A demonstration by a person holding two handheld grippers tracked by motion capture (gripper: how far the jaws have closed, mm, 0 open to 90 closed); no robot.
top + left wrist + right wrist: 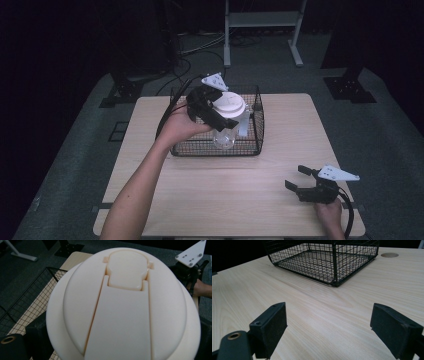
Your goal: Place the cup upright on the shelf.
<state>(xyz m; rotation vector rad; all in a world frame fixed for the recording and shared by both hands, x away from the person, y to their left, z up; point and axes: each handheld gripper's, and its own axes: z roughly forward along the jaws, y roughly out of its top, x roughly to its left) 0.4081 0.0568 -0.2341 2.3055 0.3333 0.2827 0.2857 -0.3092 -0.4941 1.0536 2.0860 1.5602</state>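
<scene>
A clear plastic jar (224, 134) with a broad cream-white flip-top lid (228, 104) — lid closed, tilted — sits held over the black wire-mesh basket (256, 141), its base low inside.

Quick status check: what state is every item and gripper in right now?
Left gripper: shut on the container lid, holding it above the basket.
Container: clear, upright, white lid closed.
Wire basket: on the table, upright.
Right gripper: open, empty, low over the table.
</scene>
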